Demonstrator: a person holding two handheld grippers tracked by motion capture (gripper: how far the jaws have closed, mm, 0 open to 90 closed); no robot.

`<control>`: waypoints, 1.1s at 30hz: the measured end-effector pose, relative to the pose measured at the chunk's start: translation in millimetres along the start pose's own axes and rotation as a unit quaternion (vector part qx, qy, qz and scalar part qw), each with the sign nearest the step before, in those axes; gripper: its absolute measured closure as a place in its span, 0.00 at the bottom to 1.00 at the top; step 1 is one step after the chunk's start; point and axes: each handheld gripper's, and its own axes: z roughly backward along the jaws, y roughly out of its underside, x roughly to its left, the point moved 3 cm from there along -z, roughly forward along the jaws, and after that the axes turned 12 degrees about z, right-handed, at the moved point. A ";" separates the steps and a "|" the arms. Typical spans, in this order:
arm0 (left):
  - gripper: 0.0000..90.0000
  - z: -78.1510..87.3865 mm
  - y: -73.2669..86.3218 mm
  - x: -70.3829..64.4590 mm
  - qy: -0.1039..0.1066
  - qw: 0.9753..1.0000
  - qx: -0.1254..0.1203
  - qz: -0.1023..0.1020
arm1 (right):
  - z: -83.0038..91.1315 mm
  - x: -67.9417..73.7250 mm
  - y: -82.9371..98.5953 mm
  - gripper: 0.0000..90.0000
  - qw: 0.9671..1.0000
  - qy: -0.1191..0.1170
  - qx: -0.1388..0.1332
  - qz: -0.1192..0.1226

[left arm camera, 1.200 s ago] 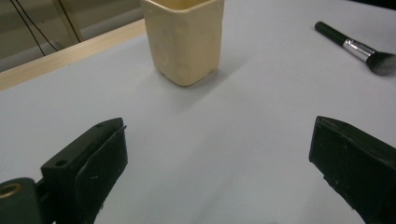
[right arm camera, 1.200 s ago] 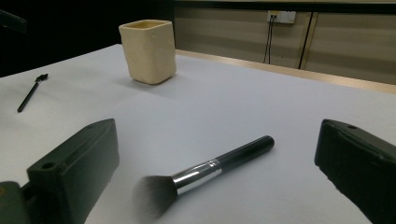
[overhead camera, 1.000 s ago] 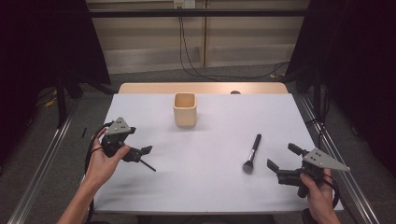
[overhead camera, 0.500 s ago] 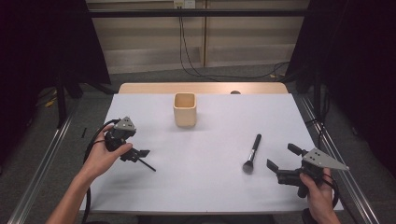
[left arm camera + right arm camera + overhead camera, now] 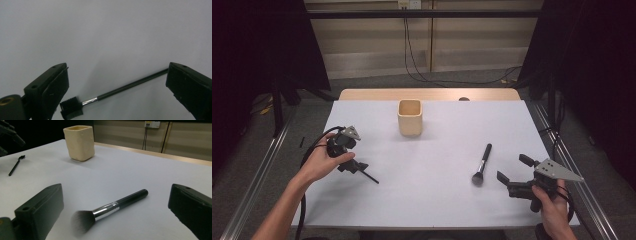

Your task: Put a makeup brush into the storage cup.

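White worktop [image 5: 432,150] in high view: cream square cup [image 5: 410,117] far centre, black powder brush with silver ferrule [image 5: 481,164] right, thin black small-headed brush [image 5: 370,176] left under left claw [image 5: 356,167].
Left gripper view: jaws wide apart, straddling the thin brush [image 5: 117,90], not gripping.
Right gripper view: right claw [image 5: 120,215] gaping, empty, the powder brush [image 5: 110,208] just beyond.

Makeup brush [image 5: 117,205] between parted fingers [image 5: 40,212]; cream cup [image 5: 79,142] beyond, perhaps ceramic.
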 end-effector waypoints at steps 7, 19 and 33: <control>0.06 -3.3 6.3 12.8 0.006 1.000 0.022 -0.003 | -0.7 0.6 0.6 0.00 1.000 -0.005 0.004 0.004; 0.06 -10.3 12.3 9.3 0.021 0.997 0.058 -0.051 | -2.5 2.6 0.9 0.00 1.000 -0.012 0.009 0.004; 0.16 -25.8 15.2 14.1 0.012 0.994 0.088 -0.069 | -2.9 2.8 0.8 0.00 1.000 -0.016 0.008 0.008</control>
